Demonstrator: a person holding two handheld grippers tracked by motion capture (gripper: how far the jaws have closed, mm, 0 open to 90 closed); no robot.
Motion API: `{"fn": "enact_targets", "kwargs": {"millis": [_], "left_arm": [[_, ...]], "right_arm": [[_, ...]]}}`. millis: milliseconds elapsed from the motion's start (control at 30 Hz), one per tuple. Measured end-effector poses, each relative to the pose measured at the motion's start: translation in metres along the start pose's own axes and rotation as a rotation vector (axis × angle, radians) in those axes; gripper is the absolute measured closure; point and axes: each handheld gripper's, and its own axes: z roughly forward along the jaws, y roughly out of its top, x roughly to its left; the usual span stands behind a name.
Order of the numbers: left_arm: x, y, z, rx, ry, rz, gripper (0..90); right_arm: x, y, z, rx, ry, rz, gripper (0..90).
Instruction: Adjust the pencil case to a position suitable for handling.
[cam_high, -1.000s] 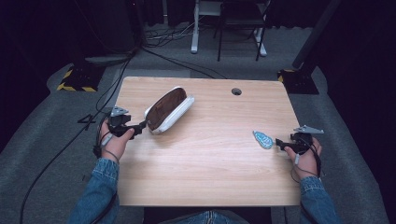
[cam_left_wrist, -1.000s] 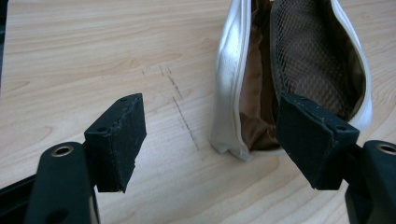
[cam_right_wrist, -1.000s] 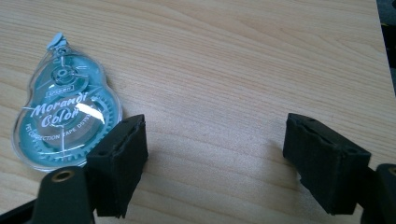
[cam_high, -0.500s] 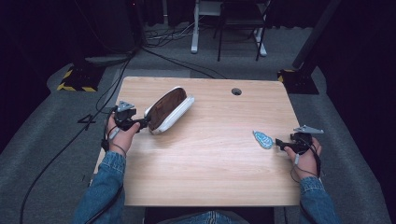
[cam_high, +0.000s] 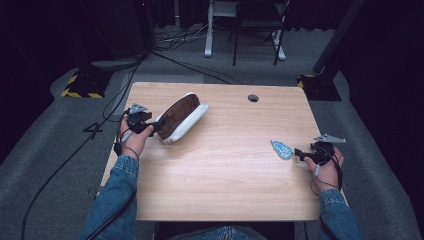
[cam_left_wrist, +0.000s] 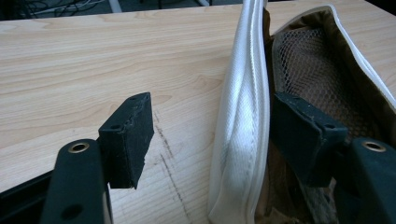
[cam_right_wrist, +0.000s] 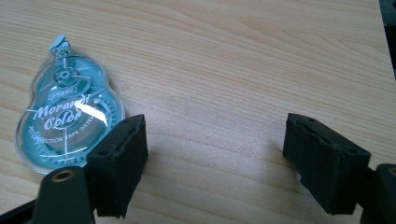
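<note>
Wood table (cam_high: 225, 175): left gripper (cam_high: 158, 125) straddles pouch (cam_high: 181, 117) wall, closing.

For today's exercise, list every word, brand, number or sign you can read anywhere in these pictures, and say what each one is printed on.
"Morandi Color": white script on the clear teal drop-shaped correction tape dispenser.
Small line beneath it, partly legible, seems to read "correction tape"; the remaining characters are too blurred to read.
Small label on the dispenser's upper wheel: too small to read.
"4": a mark on the grey floor left of the wooden table.
White fabric pouch with brown mesh lining: no text.
</note>
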Motion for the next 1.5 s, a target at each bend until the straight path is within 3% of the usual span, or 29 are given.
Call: {"fn": "enact_targets", "kwargs": {"millis": [133, 233, 267, 333, 467, 867, 1167, 1500], "left_arm": [[0.001, -0.001, 0.005, 0.011, -0.008, -0.006, 37.8], [0.002, -0.002, 0.008, 0.029, -0.031, -0.020, 53.4], [0.002, -0.003, 0.010, 0.029, -0.042, -0.034, 53.4], [0.001, -0.004, 0.011, 0.040, -0.062, -0.041, 66.5], [-0.002, -0.003, 0.010, 0.062, -0.045, -0.019, 79.0], [-0.001, -0.004, 0.008, 0.051, -0.058, -0.060, 83.7], [-0.007, 0.001, -0.002, 0.012, -0.095, -0.062, 84.4], [-0.032, 0.007, -0.018, -0.002, -0.136, -0.005, 84.4]], "right_arm": [[0.000, 0.000, 0.000, -0.001, 0.001, -0.001, 22.5], [0.000, 0.000, 0.000, -0.001, 0.001, -0.003, 22.6], [0.000, 0.000, 0.000, -0.001, 0.003, -0.003, 22.6], [0.000, 0.000, 0.000, -0.001, 0.004, -0.004, 22.8], [0.000, 0.000, 0.000, 0.000, 0.005, -0.005, 23.0], [0.002, 0.000, 0.000, 0.002, 0.006, -0.004, 23.3], [0.002, 0.000, 0.000, 0.002, 0.008, -0.005, 23.4], [0.002, 0.000, 0.000, -0.002, 0.015, -0.013, 23.4]]}}
